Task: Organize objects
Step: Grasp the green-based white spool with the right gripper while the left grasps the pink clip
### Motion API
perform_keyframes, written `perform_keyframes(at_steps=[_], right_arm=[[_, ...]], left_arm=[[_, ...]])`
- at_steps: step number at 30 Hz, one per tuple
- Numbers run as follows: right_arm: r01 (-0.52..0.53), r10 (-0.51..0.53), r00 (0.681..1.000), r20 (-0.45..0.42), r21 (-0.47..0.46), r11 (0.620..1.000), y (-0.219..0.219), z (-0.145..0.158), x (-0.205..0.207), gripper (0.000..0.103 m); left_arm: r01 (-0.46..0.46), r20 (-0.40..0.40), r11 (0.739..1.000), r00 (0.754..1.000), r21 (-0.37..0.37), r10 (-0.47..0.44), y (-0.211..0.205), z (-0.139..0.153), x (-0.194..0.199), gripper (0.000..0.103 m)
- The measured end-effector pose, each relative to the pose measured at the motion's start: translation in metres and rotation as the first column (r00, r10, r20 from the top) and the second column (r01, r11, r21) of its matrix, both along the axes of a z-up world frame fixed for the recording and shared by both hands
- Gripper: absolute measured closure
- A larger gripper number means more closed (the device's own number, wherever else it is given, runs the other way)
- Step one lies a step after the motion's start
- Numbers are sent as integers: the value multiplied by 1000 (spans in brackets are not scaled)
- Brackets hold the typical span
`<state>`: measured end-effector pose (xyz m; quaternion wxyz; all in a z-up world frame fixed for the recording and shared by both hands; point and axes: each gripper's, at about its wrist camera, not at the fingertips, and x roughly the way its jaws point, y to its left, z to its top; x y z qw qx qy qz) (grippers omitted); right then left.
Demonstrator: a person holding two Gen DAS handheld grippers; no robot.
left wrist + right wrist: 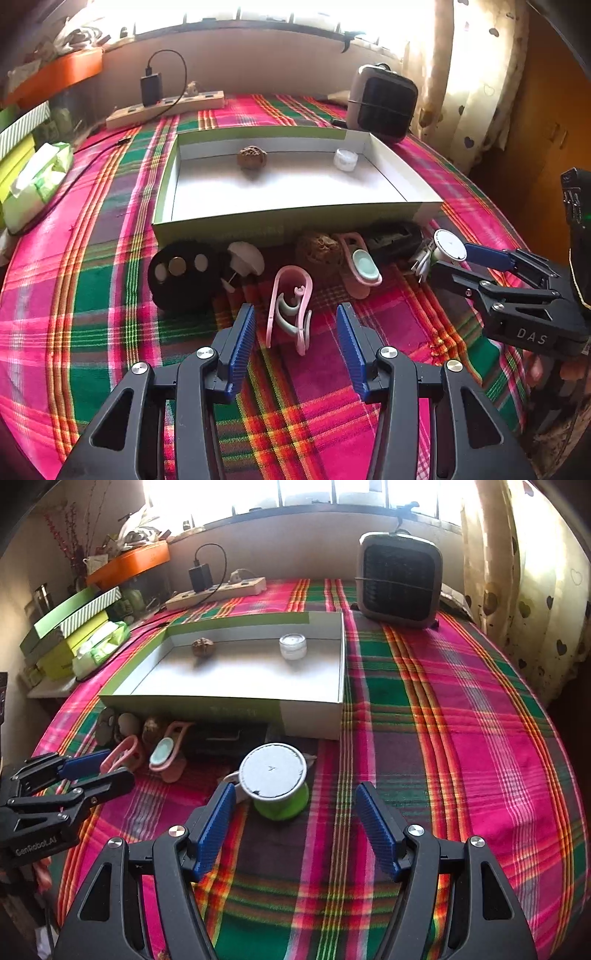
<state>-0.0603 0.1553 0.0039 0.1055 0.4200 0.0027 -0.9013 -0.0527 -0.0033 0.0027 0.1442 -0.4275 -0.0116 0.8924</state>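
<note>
While both grippers hang open w/ nothing held over the plaid tablecloth [461,701], one shallow box [295,218] holds just 2 items: walnut [252,157], small jar [345,159]. Left gripper [295,325] brackets a pink clip [290,306]; right gripper [295,812] faces a green-based spool [275,779]. Risk, prob.: spool's trailing cable snags neighbours on lifting; thin clip slips.

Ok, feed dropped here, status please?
Left gripper open around pink plastic clip. Right gripper open at grey-lidded green spool. White box ahead, unobstructed.
</note>
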Motion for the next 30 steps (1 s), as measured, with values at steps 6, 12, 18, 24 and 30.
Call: perform_keyframes(at_steps=[6,12,18,24,30], right_arm=[[-1,1,1000,10,-27,1000,2,0,-5,35],[9,-9,1000,-4,-41,999,6,2,-6,35],[4,-4,1000,-8,-43,999,6,3,-6,52],[-9,8,1000,-11,-37,999,4,3,-5,67],[-13,12,1000,-13,-39,999,5,3,-5,79]], left_arm=[[-16,-1,1000,1000,3,16,2,0,-5,59],[-27,-7,1000,1000,-12,27,5,0,-6,59],[-35,0,999,999,-11,35,4,0,-8,59],[-48,8,999,999,-9,48,4,0,-9,59],[-61,9,998,998,-18,61,6,1,-10,60]])
